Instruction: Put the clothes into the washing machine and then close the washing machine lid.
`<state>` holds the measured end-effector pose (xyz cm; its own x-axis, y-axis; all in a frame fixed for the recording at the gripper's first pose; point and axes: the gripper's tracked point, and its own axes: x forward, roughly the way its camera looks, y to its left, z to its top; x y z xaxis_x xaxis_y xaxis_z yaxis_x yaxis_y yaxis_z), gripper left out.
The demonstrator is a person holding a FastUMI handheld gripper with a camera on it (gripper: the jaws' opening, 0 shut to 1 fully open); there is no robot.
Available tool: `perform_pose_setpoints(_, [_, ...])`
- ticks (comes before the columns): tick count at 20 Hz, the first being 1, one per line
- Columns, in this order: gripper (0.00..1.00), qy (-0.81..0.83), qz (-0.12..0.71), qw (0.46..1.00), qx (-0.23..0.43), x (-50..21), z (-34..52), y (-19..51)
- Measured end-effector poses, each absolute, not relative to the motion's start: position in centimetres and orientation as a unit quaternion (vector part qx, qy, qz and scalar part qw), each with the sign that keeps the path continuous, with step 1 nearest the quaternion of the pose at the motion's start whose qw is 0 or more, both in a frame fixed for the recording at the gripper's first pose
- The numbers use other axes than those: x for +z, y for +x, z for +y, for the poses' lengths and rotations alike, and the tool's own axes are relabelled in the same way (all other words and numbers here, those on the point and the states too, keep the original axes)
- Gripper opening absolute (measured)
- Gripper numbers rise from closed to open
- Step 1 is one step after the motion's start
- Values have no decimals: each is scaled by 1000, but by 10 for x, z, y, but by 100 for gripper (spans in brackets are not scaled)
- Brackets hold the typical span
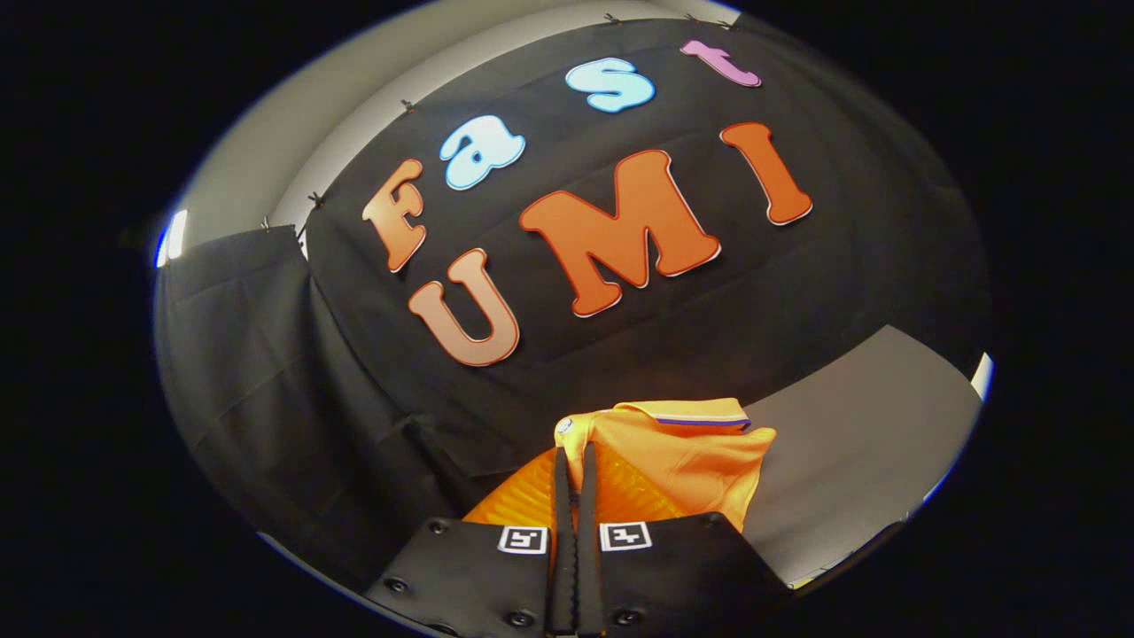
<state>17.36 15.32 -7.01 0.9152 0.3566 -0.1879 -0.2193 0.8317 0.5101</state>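
The gripper (574,461) is pointing forward and slightly upward toward the black cloth wall (266,372) of the booth, with its two black fingers (562,505) lying pressed together side by side, only a thin seam showing between them. A fold of an orange polo shirt of soft knit fabric (691,452) is being pinched between those clenched fingers: the cloth is bunching at the fingertips and is spreading out to both sides of them. To the left of the fingers a ribbed orange portion of the garment (518,501) is hanging down toward the gripper body, and to the right a smoother panel is draping down to a point beside the right finger block. The shirt's collar, trimmed with a thin blue and red stripe (704,422), is lying across the top of the bunch, just beyond the fingertips. Two small square black-and-white marker tags (523,539) are sitting on the gripper's black finger blocks, one on each side of the seam. Beyond the shirt and to the right, a plain grey tabletop (859,425) is stretching away toward the cloth wall. Whether the garment is touching the tabletop cannot be told.
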Motion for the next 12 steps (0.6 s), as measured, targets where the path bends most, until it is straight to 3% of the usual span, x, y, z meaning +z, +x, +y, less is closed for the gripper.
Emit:
perform_pose_setpoints(7, [8, 249, 143, 938, 192, -69, 253, 163])
perform_pose_setpoints(12, [8, 241, 172, 931, 215, -110, 319, 168])
